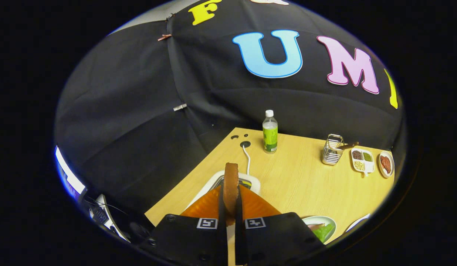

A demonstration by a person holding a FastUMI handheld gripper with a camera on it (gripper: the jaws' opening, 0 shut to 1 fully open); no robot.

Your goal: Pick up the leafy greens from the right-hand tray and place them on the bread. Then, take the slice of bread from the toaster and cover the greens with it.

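My gripper point(230, 201) is shut on a brown slice of bread point(230, 184), held upright on edge between the two orange fingers point(206, 207). The slice stands above the white toaster point(253, 181), whose top shows just beyond the fingers. To the right of the fingers lies a pale green plate point(312, 220) with leafy greens point(323, 232) on it, partly hidden by the gripper body.
A drink bottle point(270, 132) stands at the table's far edge, with the toaster's white cable point(247, 159) running to a hole beside it. Further right are a wire basket point(332, 149), a divided dish of beans point(362, 160) and a small plate point(386, 164). The wooden table's point(302, 177) left edge drops off beside the toaster.
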